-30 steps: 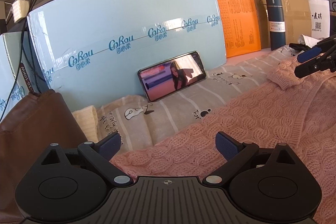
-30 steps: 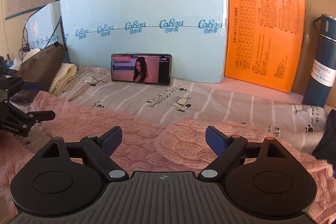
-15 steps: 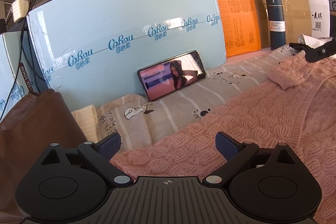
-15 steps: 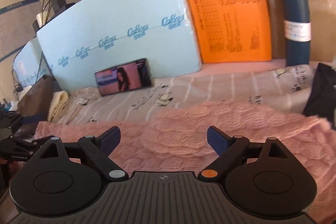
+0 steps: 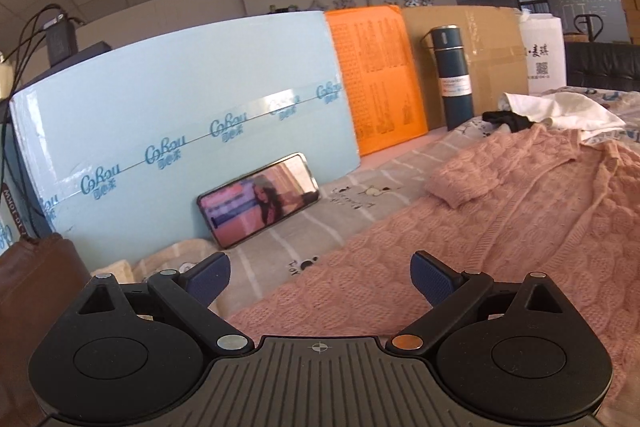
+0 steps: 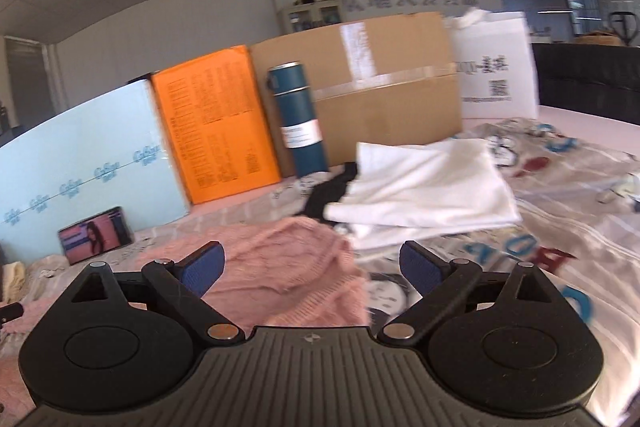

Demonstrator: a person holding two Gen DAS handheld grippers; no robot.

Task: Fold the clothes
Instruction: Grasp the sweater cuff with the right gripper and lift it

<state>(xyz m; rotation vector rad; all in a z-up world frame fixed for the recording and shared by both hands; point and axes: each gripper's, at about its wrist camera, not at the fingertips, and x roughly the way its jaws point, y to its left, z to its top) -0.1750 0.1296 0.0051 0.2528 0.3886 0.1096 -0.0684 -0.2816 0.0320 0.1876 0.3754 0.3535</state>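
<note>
A pink cable-knit cardigan (image 5: 520,239) lies spread on the grey striped sheet (image 5: 312,243), one sleeve cuff (image 5: 460,187) folded onto its body. My left gripper (image 5: 320,277) is open and empty, just above the cardigan's near left edge. My right gripper (image 6: 312,273) is open and empty, above the cardigan's right end (image 6: 288,263). A folded white garment (image 6: 428,187) and a black garment (image 6: 328,195) lie beyond it. The white garment also shows in the left wrist view (image 5: 560,111).
A phone (image 5: 260,205) leans on a light blue foam board (image 5: 180,115). An orange board (image 5: 376,75), a cardboard box (image 6: 380,95), a dark blue flask (image 6: 298,123) and a white bag (image 6: 496,67) stand along the back. A brown bag (image 5: 36,291) sits at left.
My right gripper has swung to the right, from facing the phone to facing the white garment, and left the left view. My left gripper rose slightly and tilted. Both stayed open.
</note>
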